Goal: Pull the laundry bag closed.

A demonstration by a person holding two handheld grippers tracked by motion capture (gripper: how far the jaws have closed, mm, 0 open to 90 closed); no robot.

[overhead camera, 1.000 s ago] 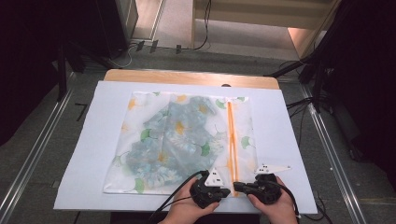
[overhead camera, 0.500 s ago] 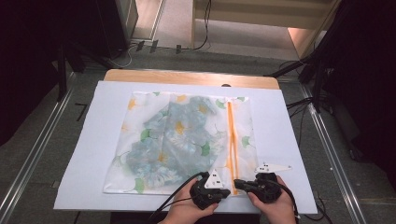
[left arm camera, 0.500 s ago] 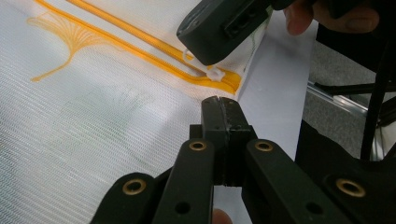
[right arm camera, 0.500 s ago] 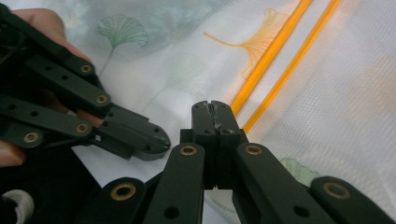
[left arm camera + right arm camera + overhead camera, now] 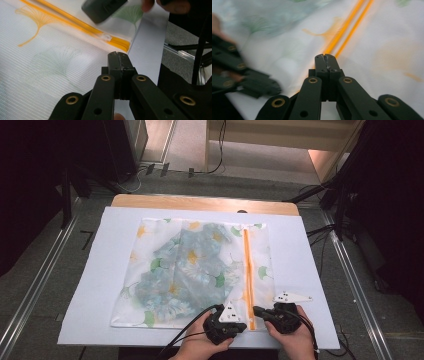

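Jaws shut beside lengthwise zipper [image 5: 247, 275]

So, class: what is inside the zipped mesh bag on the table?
Through the mesh bag shows a folded floral garment, blue-green with yellow flowers. Its orange zipper looks closed. The mesh blurs what kind of garment it is and anything beneath it.

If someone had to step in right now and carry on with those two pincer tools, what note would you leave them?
Left gripper: shut, nothing between its jaws, at the near edge of the mesh bag.
Right gripper: shut, empty, over the orange zipper at its near end.
The bag lies flat on the white sheet, flowered cloth inside.
The zipper pull sits near the zipper's near end.
Done: nothing gripped yet.
Left: probably work the zipper.
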